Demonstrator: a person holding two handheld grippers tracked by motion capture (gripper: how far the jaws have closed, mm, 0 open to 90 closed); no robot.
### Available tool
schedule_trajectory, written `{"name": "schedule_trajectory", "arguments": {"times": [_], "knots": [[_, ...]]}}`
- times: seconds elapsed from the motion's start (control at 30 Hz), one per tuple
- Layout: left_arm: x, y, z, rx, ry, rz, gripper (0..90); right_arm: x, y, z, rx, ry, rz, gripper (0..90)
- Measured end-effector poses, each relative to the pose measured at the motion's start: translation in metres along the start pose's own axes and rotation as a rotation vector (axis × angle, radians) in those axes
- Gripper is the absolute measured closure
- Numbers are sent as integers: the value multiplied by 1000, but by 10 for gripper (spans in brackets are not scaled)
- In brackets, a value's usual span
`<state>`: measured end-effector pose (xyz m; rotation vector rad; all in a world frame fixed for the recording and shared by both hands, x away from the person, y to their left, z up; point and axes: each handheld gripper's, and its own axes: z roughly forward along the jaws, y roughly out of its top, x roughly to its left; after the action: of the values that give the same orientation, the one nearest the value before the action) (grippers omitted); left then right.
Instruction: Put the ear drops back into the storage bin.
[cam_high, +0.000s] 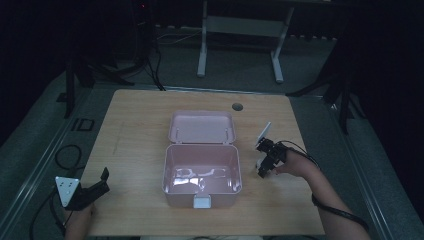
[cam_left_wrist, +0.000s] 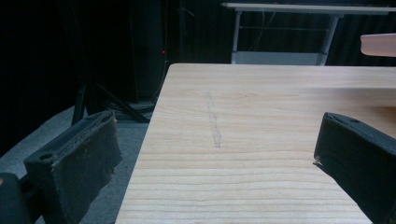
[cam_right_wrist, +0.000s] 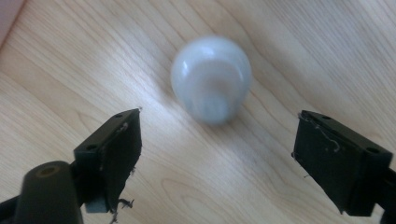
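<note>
My right gripper (cam_right_wrist: 217, 154) hangs wide open, empty, below the white bulb (cam_right_wrist: 211, 78) at frame centre; I'd straddle it before squeezing gently; left gripper (cam_left_wrist: 212, 163) gapes empty too.

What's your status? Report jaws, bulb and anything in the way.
Right gripper jaws open above the white bulb, not touching. Left gripper open, idle at table edge. Pink box open beside. Nothing blocking.

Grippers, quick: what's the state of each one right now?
Left gripper: open, nothing between its jaws, at the table's near left corner.
Right gripper: open, holding nothing, pointed down at a white light bulb lying on the table.
</note>
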<state>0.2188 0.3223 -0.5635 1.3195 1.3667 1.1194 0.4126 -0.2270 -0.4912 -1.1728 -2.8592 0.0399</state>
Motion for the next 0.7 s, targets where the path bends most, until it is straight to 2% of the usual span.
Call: {"name": "schedule_trajectory", "arguments": {"times": [0.23, 0.3, 0.37, 0.7], "knots": [[0, 0, 0, -1, -6, 3, 4, 3, 17, 5, 16, -1, -7, 233], [0, 0, 0, -1, -7, 5, 5, 2, 20, 8, 29, 0, -10, 283], [0, 0, 0, 0, -8, 7, 5, 3, 22, 9, 40, 1, -13, 288], [-1, 0, 0, 1, -8, 9, 5, 4, 27, 14, 42, -12, -36, 434]]}}
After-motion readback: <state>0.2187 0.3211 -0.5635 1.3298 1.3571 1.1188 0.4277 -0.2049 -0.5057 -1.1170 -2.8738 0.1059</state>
